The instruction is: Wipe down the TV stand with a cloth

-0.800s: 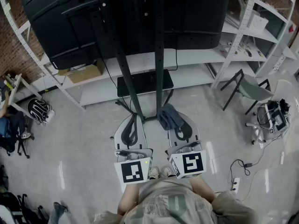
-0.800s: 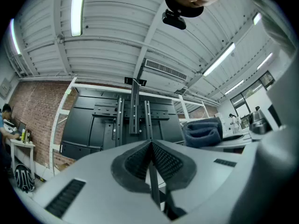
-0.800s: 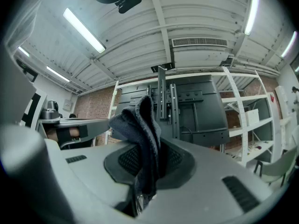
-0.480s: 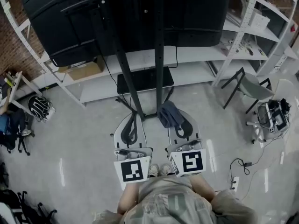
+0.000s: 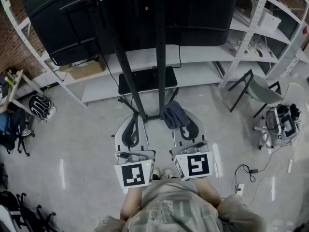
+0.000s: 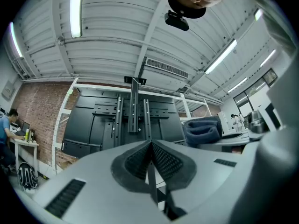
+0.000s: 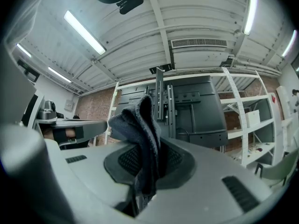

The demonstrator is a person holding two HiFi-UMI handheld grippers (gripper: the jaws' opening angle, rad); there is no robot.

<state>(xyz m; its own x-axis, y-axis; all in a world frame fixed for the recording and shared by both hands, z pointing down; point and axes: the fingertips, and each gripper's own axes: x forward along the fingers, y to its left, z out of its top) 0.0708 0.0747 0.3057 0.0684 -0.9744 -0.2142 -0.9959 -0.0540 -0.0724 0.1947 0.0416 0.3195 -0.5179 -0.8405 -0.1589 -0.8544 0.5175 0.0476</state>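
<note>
Between the pads of my right gripper [image 7: 150, 164] sits the cloth [image 7: 140, 125], pinched tight in a dark, bunched fold that stands up past the tips. My left gripper [image 6: 149, 161] has its jaws pressed together with nothing caught between them.

From the head view, both grippers are side by side in front of my body, left gripper [image 5: 131, 129] and right gripper [image 5: 187, 129], each pointing forward at the TV stand [image 5: 161, 71]. The cloth [image 5: 173, 114] hangs off the right gripper's tips just beside the foot of the stand's right upright; whether it touches the metal I cannot tell. The left tips are near the left upright's foot, apart from it.

The stand's low black shelf [image 5: 147, 79] lies just beyond the uprights, and the TV's dark back [image 5: 63, 18] rises above. White shelving [image 5: 203, 57] runs behind the stand. Bare floor [image 5: 87, 129] opens to my left, and to my right a folding chair [image 5: 258, 88] stands well apart.
</note>
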